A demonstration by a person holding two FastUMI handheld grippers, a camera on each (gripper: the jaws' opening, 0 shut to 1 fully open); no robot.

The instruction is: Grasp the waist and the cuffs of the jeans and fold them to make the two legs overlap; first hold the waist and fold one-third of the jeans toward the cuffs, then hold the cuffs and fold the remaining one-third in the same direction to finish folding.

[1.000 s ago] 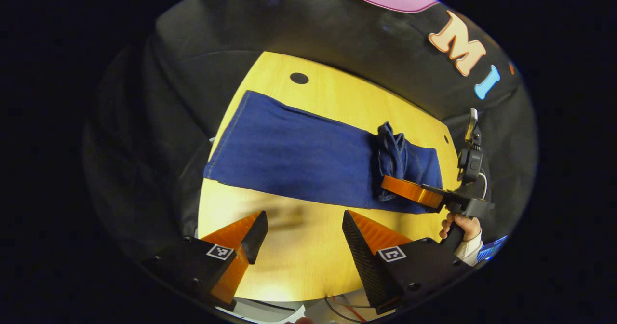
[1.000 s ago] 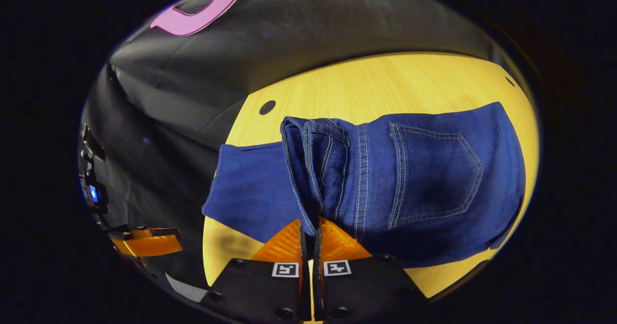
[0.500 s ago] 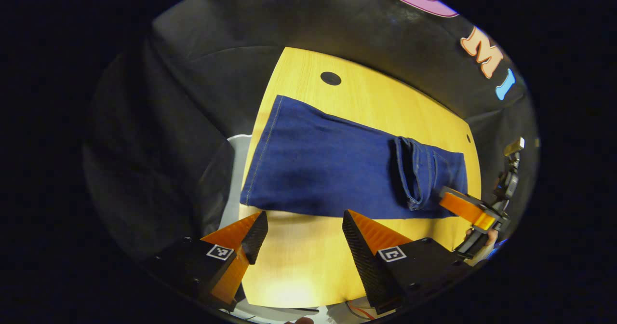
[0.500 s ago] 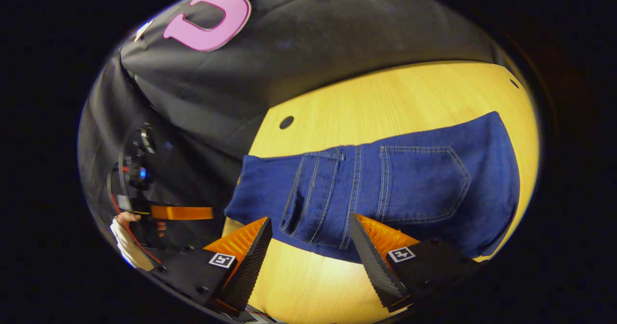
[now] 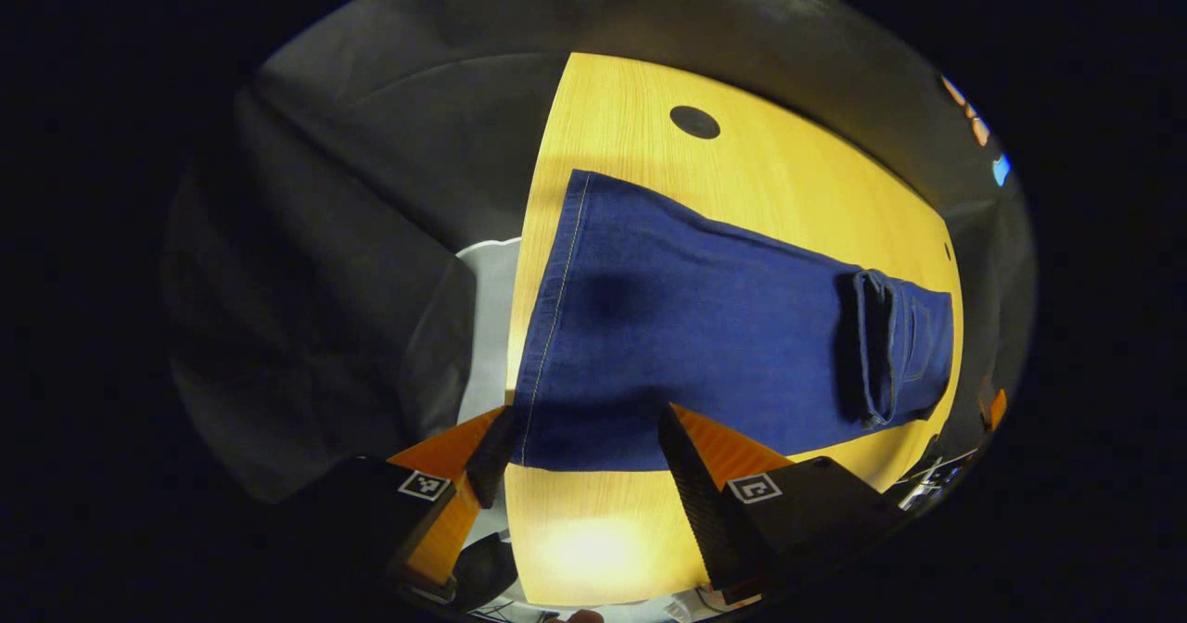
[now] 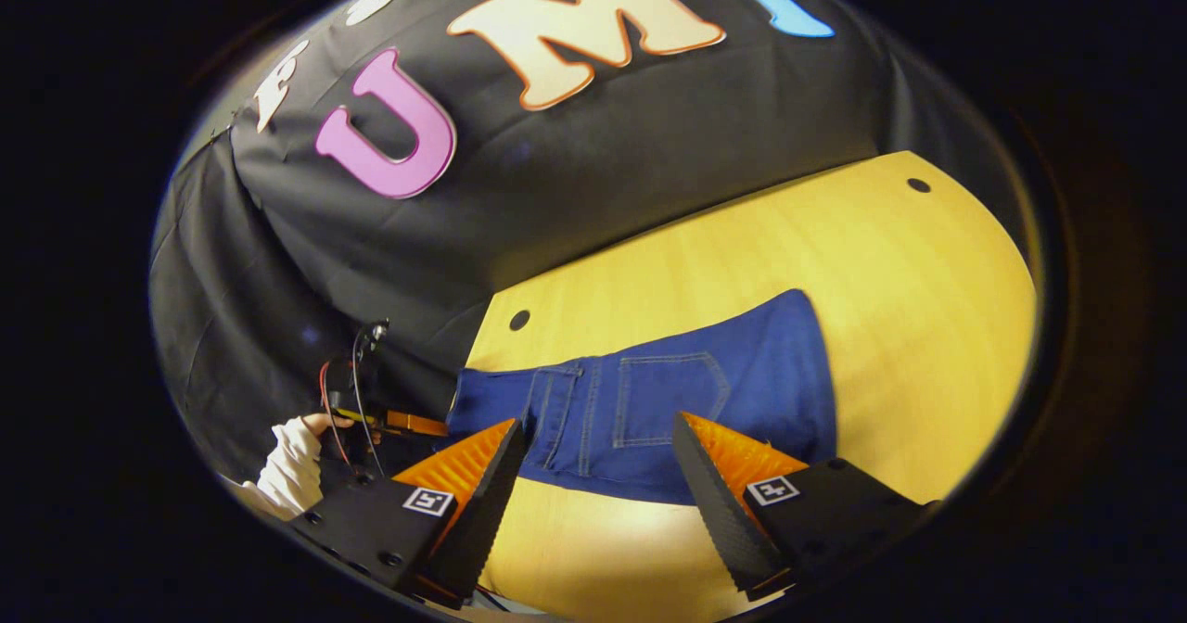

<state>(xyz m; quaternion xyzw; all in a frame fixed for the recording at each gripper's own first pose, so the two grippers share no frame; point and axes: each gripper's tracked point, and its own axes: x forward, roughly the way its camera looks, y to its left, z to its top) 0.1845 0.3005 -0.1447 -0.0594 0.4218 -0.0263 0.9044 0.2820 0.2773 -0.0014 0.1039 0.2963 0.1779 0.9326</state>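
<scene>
My right gripper hangs with its jaws spread wide above the near edge of the jeans, touching nothing. The jeans lie flat on the worktop, back pocket up. Off to my left, a white-sleeved hand holds my left gripper.

Dark blue jeans flat on wooden table, legs overlapped, waist end folded over, back pocket up.
</scene>
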